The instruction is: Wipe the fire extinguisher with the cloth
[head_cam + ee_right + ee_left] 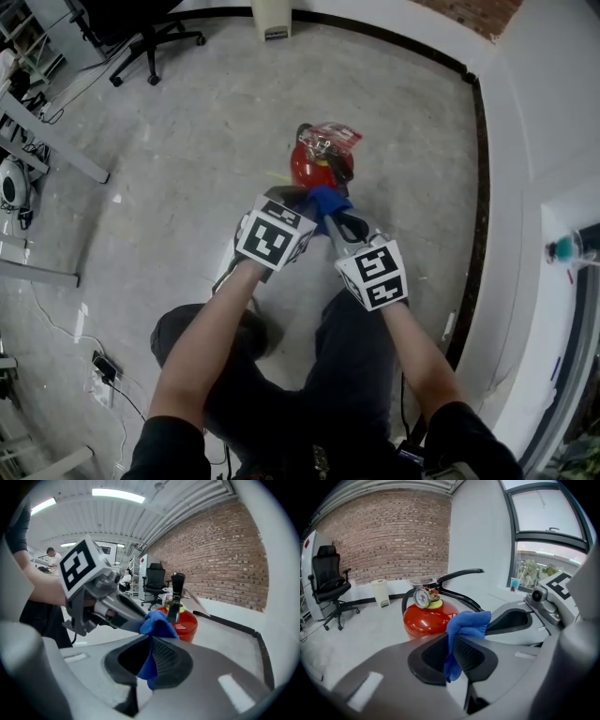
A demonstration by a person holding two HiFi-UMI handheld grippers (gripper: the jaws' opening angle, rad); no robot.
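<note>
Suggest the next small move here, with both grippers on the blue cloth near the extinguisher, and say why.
Probably ease both grippers forward and down so the cloth lands on the red fire extinguisher. The left gripper and right gripper are each shut on the cloth, which sits bunched between them just short of the cylinder. No contact with it is evident.

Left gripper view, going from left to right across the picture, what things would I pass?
black office chair → small white container → red fire extinguisher → blue cloth → window
</note>
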